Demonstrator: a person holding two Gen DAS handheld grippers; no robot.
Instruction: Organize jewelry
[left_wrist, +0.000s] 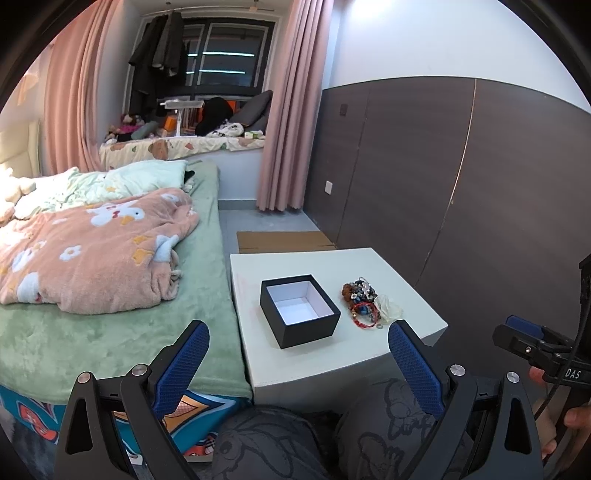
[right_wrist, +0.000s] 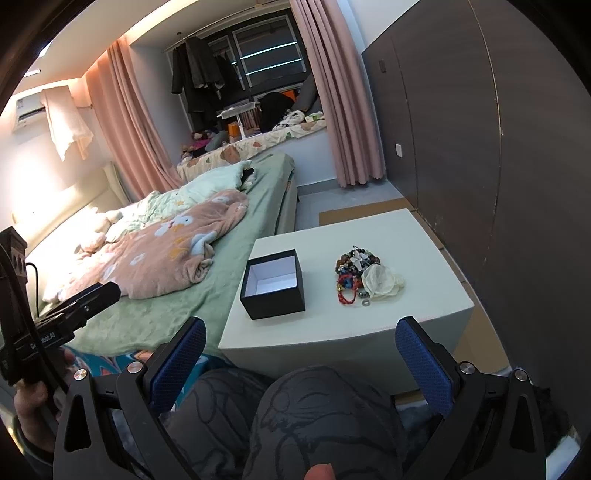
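Observation:
An open black box (left_wrist: 300, 311) with a white inside stands empty on a white bedside table (left_wrist: 399, 273). To its right lies a heap of jewelry (left_wrist: 362, 297): beaded bracelets, a red cord bracelet, rings and a pale translucent pouch (left_wrist: 391, 308). The box (right_wrist: 274, 283), the heap (right_wrist: 352, 273) and the table (right_wrist: 413, 240) also show in the right wrist view. My left gripper (left_wrist: 297, 341) is open and empty, short of the table's front edge. My right gripper (right_wrist: 301, 338) is open and empty, also short of the table.
A bed (left_wrist: 110, 332) with a green cover and a pink blanket (left_wrist: 92, 251) adjoins the table's left side. A dark panelled wall (left_wrist: 461, 166) runs on the right. Cardboard (left_wrist: 284, 242) lies on the floor behind the table. The person's knees (right_wrist: 314, 417) are below the grippers.

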